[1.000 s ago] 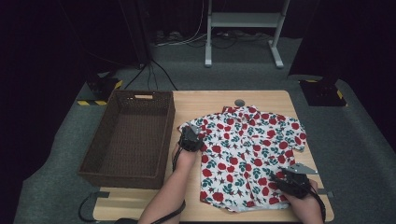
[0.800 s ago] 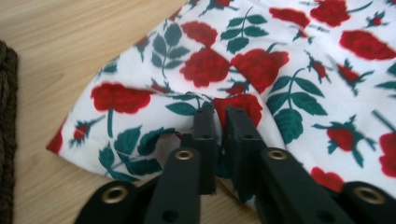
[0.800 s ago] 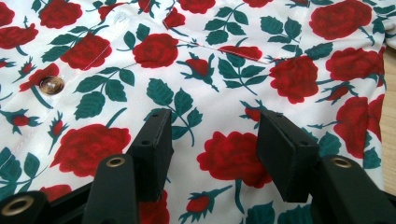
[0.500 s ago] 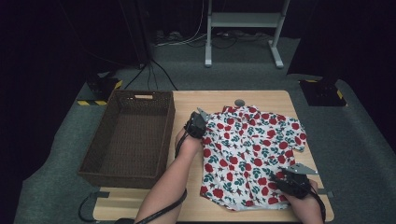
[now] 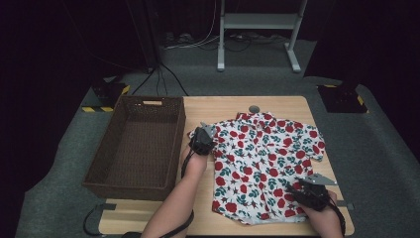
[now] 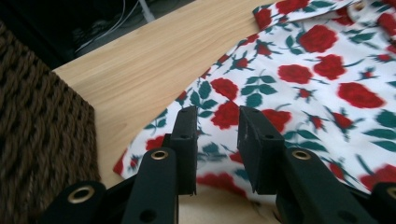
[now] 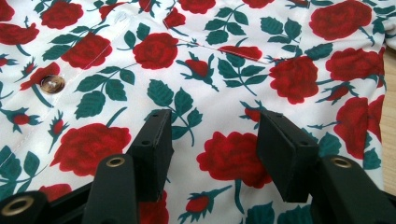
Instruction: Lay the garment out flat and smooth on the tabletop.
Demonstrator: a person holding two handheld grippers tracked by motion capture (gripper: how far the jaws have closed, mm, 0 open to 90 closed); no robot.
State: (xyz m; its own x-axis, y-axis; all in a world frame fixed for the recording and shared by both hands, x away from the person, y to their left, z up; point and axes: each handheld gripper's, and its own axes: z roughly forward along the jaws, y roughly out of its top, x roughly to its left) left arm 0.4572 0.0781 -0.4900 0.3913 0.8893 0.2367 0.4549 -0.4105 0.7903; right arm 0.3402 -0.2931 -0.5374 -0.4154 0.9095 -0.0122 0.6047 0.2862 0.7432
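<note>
Lying flat on the wooden surface (image 5: 218, 106), the rose-print shirt (image 5: 267, 158) sits just right of the brown wicker basket (image 5: 136, 146). At its left sleeve, the left hand-held gripper (image 6: 215, 135) has just been opening its jaws, narrowly parted, cloth below them. The right hand-held gripper (image 7: 219, 144) hovers half-open over the shirt's lower right hem, gripping nothing.

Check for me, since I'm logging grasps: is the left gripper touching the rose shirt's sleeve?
Cannot tell. In the left gripper view the left gripper, jaws parted, stands over the sleeve of the shirt; no contact or gap shows plainly.
</note>
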